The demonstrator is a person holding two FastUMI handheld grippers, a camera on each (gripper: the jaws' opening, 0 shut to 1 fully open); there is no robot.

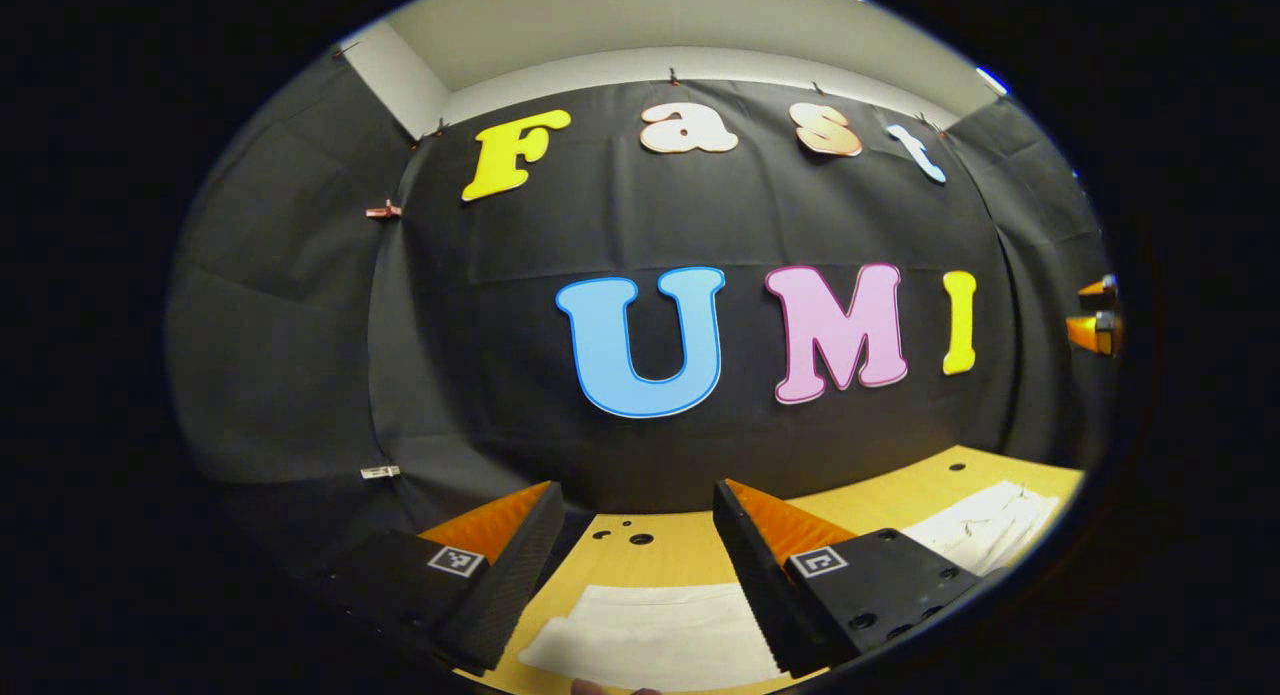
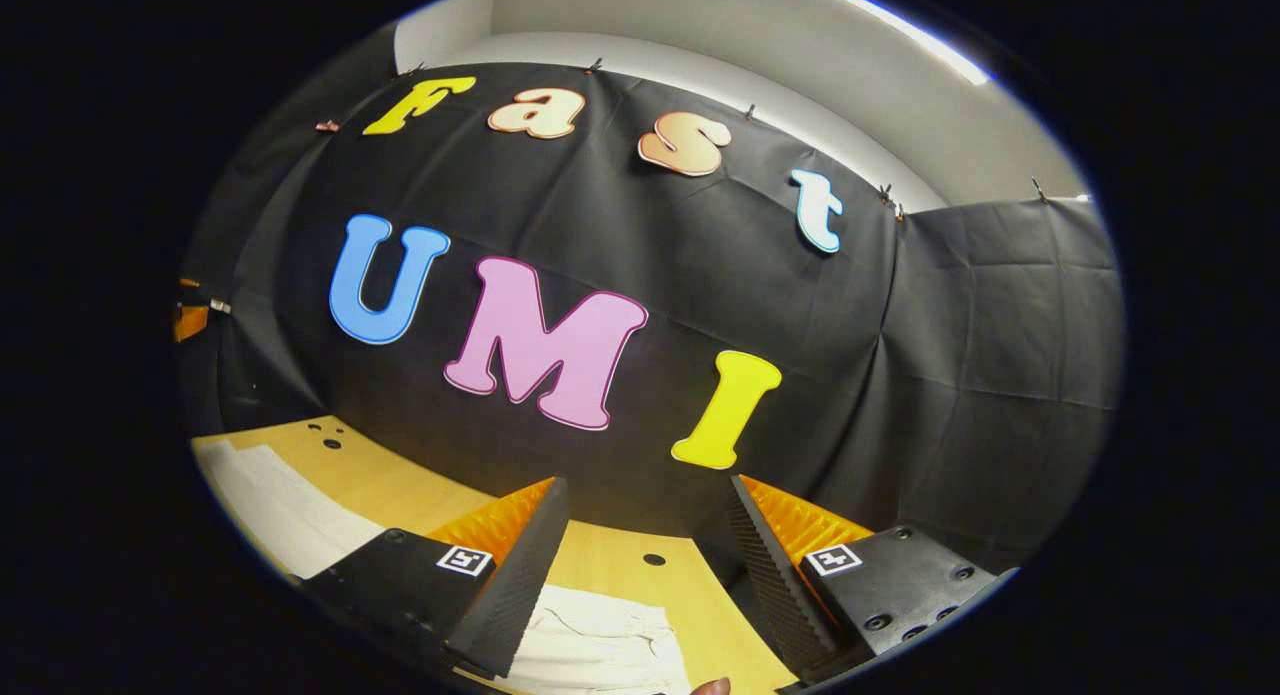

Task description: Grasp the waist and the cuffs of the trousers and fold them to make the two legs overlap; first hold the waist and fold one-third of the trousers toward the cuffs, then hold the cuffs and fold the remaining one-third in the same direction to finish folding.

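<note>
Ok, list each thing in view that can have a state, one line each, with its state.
left gripper: open, held above the table, gripping nothing.
right gripper: open, held above the table, gripping nothing.
trousers: white, lying on the table, not gripped; whether already folded cannot be told.
table: wooden, with the trousers lying on it.

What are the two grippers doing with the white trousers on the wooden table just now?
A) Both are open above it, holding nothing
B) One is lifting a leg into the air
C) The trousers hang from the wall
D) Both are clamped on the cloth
A: the left gripper and the right gripper each have their fingers spread apart, with the white trousers lying flat on the table below them.
</note>
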